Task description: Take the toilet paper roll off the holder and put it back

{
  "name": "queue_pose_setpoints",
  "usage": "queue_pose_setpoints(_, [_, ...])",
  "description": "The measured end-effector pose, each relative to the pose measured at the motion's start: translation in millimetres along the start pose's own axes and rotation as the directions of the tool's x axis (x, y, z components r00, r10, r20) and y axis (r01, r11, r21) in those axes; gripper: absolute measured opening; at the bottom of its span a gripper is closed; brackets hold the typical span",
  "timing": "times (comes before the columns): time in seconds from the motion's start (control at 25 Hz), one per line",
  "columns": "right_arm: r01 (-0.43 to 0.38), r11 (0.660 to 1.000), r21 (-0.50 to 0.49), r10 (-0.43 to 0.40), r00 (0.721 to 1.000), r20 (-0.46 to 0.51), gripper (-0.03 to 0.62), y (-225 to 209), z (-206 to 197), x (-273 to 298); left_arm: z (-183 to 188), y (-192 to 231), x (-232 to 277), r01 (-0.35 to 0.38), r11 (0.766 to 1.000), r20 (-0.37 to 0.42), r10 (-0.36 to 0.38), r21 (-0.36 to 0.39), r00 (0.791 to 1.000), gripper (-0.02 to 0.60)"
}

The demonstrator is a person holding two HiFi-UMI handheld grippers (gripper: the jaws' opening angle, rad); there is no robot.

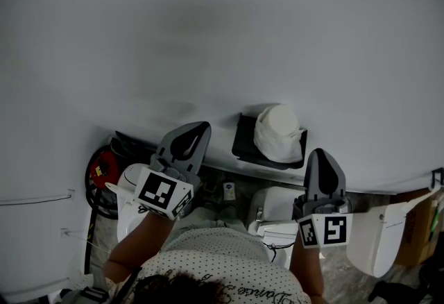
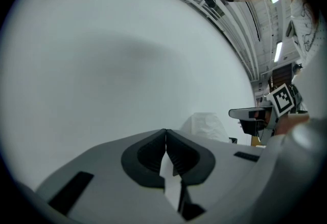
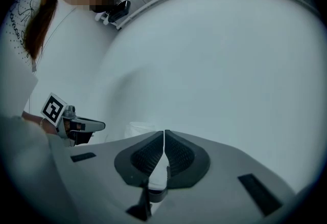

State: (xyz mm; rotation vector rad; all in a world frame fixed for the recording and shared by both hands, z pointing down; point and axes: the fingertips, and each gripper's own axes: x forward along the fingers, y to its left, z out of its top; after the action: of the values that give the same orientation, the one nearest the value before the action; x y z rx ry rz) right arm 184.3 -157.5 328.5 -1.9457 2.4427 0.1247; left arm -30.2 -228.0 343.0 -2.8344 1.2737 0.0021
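A white toilet paper roll (image 1: 279, 132) sits on a black wall holder (image 1: 244, 144) on the pale wall. My left gripper (image 1: 193, 130) is shut and empty, its tips just left of the holder. My right gripper (image 1: 324, 157) is shut and empty too, below and right of the roll. In the left gripper view the roll (image 2: 206, 126) shows beyond the closed jaws (image 2: 165, 132), with the right gripper (image 2: 254, 113) further off. In the right gripper view the roll (image 3: 141, 129) peeks over the closed jaws (image 3: 164, 133), and the left gripper (image 3: 84, 126) shows at left.
Below the holder stand a white toilet tank (image 1: 277, 207) and a white fixture (image 1: 378, 237) at right. A red and black appliance (image 1: 102, 169) sits on the floor at left. The wall (image 1: 208, 32) fills most of every view.
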Motion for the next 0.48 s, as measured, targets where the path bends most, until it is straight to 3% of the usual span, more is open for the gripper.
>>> queue_pose_setpoints(0.48, [-0.036,0.999,0.003,0.036,0.999,-0.027,0.025,7.3,-4.3,4.3,-0.5,-3.0,1.8,0.007,1.000,0.000,-0.007,-0.005,1.000,0.005])
